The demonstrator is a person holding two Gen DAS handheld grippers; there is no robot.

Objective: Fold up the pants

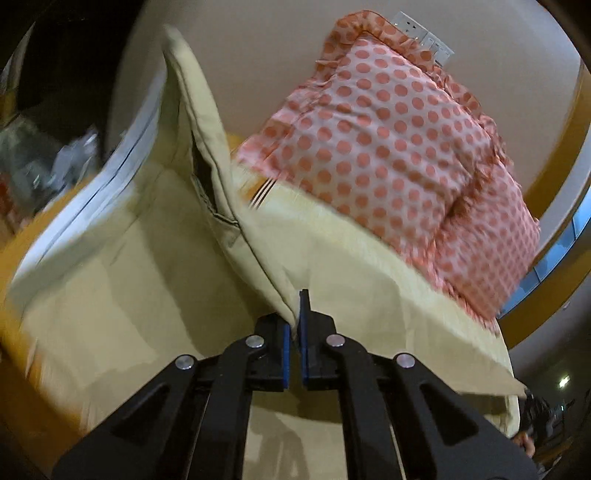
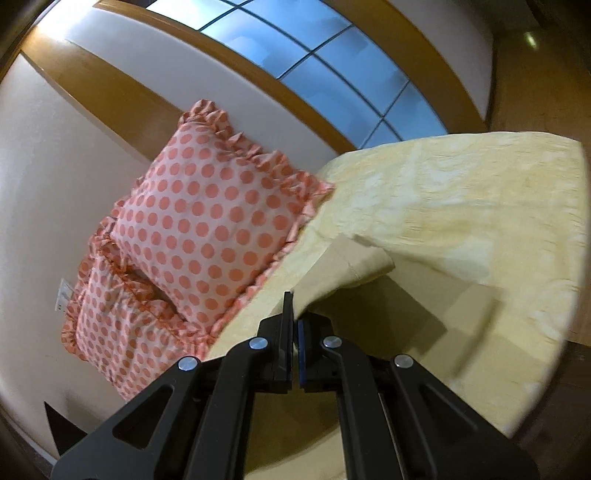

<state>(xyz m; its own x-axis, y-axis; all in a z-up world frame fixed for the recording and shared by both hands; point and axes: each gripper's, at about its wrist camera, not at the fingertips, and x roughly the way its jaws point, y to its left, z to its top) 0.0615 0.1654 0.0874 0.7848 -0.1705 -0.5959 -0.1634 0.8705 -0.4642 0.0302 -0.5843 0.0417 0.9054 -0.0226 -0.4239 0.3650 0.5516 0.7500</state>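
The pants (image 1: 207, 162) are pale khaki. In the left wrist view they rise from my left gripper (image 1: 296, 314) up to a raised point at the top left, with a dark pocket opening showing, and spread over the bed at the left. My left gripper is shut on a pants edge. In the right wrist view my right gripper (image 2: 294, 314) is shut on another part of the pants (image 2: 347, 269), whose hemmed end folds over just beyond the fingers and casts a shadow on the bed.
A pale yellow bedspread (image 2: 461, 206) covers the bed (image 1: 388, 295). Pink polka-dot frilled pillows (image 1: 391, 147) (image 2: 207, 225) lie at the head by the beige wall. A window (image 2: 332, 48) with a wooden frame is behind. Wall sockets (image 1: 424, 33) sit above the pillows.
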